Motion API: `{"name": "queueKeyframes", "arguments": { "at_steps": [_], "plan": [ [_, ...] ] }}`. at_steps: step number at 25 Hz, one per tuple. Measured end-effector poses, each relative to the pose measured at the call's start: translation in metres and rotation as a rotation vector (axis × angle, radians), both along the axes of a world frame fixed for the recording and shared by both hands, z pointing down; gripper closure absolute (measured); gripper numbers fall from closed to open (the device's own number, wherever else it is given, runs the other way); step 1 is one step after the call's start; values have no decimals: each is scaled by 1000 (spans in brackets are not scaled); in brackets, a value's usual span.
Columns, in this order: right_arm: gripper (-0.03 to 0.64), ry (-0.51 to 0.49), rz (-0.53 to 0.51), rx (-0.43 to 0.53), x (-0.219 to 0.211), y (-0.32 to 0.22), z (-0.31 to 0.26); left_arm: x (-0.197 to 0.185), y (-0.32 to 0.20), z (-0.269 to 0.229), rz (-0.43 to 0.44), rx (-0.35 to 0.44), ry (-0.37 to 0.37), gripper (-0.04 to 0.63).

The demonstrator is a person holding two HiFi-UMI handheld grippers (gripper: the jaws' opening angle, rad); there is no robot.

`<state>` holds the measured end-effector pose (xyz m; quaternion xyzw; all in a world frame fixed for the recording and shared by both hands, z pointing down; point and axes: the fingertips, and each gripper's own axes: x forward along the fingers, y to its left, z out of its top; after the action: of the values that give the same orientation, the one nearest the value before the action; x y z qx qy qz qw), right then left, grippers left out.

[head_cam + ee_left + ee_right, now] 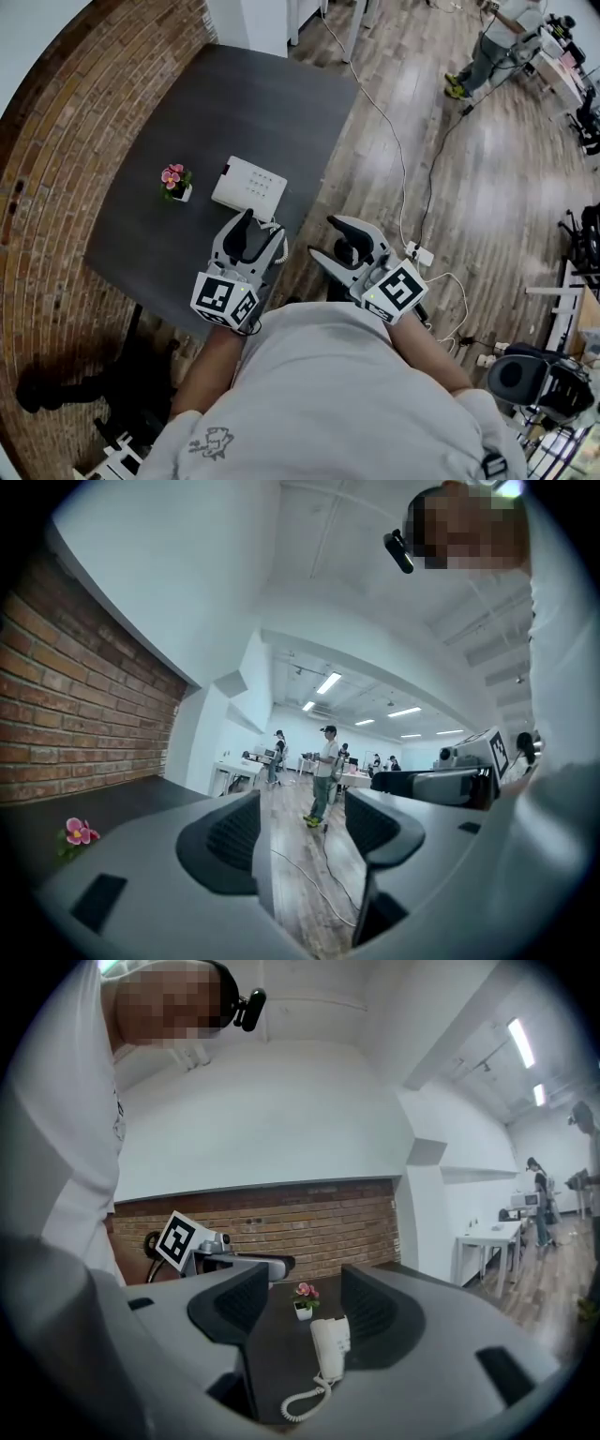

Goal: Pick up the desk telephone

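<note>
White telephone (pixel 249 187) flat on the dark table (pixel 206 103), close to the near edge, with a small flower pot (pixel 175 183) near it on the left. Left claw (pixel 260 236) wide apart and empty, tips just short of the telephone's near side, over the table edge. Right claw (pixel 335 242) likewise wide, gripping nothing, out past the table's edge above the wooden floor (pixel 506 187).

From the right claw's own camera: telephone dead ahead, framed in the gap between the jaws but well beyond the pads, seen end-on, long axis running away along the line of aim, curly cord (pixel 300 1404) trailing off the near end. From the left claw's camera: only floor and far room in the gap, flower pot far off to the left, telephone out of sight, so apparently aimed to the right of it.

Judged nearer to the left, better lined up with the right. Probably needs a swing of the left claw toward the flower pot, or a straight push forward with the right, then a closing across the narrow width
</note>
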<state>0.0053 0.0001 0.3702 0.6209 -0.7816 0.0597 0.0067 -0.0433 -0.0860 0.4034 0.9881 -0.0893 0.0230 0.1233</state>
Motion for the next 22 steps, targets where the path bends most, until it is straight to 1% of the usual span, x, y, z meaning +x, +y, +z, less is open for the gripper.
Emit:
{"name": "queueKeyframes", "arguments": {
  "at_steps": [4, 8, 12, 18, 22],
  "plan": [
    [370, -32, -96, 1, 31, -33, 5, 20, -26, 4, -102, -2, -25, 299],
    [370, -55, -208, 0, 69, -67, 3, 52, -49, 1, -193, -2, -48, 304],
    [370, -93, -310, -30, 110, -92, 6, 82, -66, -1, -301, -13, -71, 311],
    [370, -126, -428, -53, 162, -109, 15, 129, -71, 3, -423, -20, -93, 311],
    [370, -132, -519, -50, 179, -124, 16, 138, -77, 3, -533, -16, -96, 308]
  ]
}}
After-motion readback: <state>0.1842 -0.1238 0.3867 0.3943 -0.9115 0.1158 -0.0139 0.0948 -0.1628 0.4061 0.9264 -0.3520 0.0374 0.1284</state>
